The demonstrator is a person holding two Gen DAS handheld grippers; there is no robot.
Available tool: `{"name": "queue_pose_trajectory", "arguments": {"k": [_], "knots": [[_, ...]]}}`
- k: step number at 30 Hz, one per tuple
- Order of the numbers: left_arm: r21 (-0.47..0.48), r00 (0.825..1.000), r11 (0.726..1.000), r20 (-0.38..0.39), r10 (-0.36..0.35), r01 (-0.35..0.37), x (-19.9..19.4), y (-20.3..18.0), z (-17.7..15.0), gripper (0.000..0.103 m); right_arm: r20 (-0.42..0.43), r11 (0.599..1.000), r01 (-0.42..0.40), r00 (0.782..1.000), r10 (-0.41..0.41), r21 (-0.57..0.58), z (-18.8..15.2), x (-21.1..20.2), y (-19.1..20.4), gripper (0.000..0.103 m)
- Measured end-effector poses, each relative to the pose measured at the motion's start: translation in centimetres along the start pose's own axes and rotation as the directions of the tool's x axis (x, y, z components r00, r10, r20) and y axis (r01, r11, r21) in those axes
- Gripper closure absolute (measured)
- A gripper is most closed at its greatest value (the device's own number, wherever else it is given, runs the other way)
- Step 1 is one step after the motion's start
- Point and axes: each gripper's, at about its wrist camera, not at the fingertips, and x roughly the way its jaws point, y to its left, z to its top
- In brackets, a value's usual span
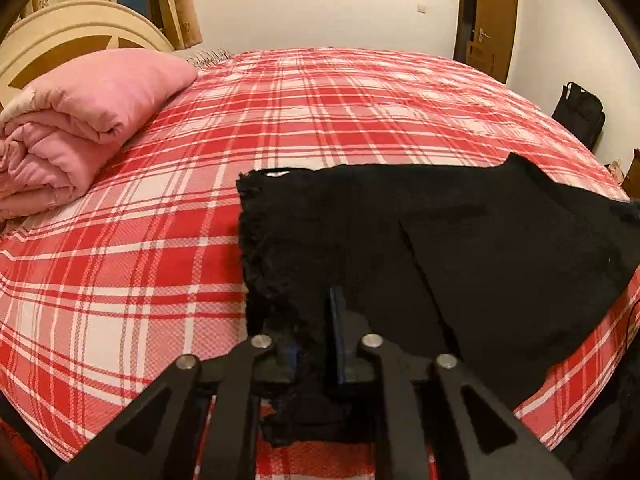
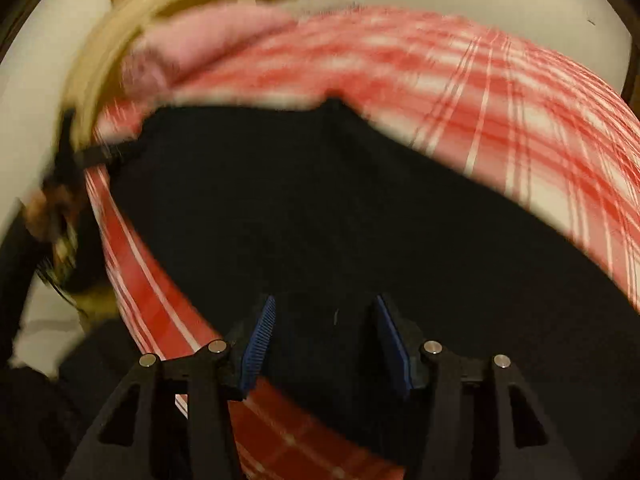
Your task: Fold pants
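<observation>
Black pants (image 1: 460, 248) lie on a red and white plaid bed (image 1: 200, 200), their frilled waist edge to the left in the left wrist view. My left gripper (image 1: 316, 344) is shut on the near edge of the pants, with black cloth bunched between its blue pads. In the blurred right wrist view the pants (image 2: 320, 208) fill the middle. My right gripper (image 2: 326, 336) is open just over the near part of the pants, its blue pads (image 2: 258, 340) apart with cloth below them.
A folded pink duvet (image 1: 72, 120) lies at the bed's far left by a cream headboard (image 1: 80, 28). A brown door (image 1: 492, 16) and a black bag (image 1: 580, 116) stand at the far right wall.
</observation>
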Motion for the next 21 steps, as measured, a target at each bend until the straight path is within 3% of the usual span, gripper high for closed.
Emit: {"name": "queue_pose_trajectory", "arguments": {"k": [2,3,6,8,10,13,18,21], "knots": [[0.005,0.998,0.998,-0.002,0.064,-0.064,-0.5,0.0,-0.2,0.038,0.042,0.996,0.057,0.998,-0.054,-0.064,-1.0,-0.4,1.3,0.050],[0.010,0.995,0.995,0.005,0.097,-0.097,-1.0,0.0,-0.3,0.033,0.049,0.996,0.053,0.998,-0.050,-0.066,-1.2,-0.7,1.4,0.050],[0.020,0.986,0.988,0.062,0.154,-0.155,-3.2,-0.1,-0.3,0.031,0.056,1.000,-0.007,0.998,0.006,0.016,-1.9,-1.0,0.2,0.050],[0.016,0.973,0.980,0.123,0.196,-0.200,-4.9,-0.7,0.0,0.025,0.062,1.000,-0.003,0.998,0.003,0.000,-2.4,-0.5,-0.1,0.049],[0.009,0.974,0.985,0.155,0.166,-0.170,-5.7,-1.5,0.5,0.019,0.071,1.000,0.006,0.997,-0.005,-0.005,-2.7,-0.9,0.2,0.049],[0.035,0.982,0.994,0.157,0.101,-0.107,-4.9,-4.3,1.4,0.019,0.121,0.996,-0.035,0.992,0.025,0.078,-2.9,-2.4,-1.4,0.049],[0.098,0.994,0.994,0.108,0.027,-0.037,-2.4,-10.2,2.3,0.017,0.181,0.964,0.074,0.976,-0.122,0.254,-4.9,-6.9,-8.0,0.049],[0.121,0.994,0.992,0.100,-0.046,0.034,-1.7,-13.6,3.0,0.008,0.184,0.907,0.211,0.938,-0.293,0.365,-7.6,-10.8,-13.5,0.049]]}}
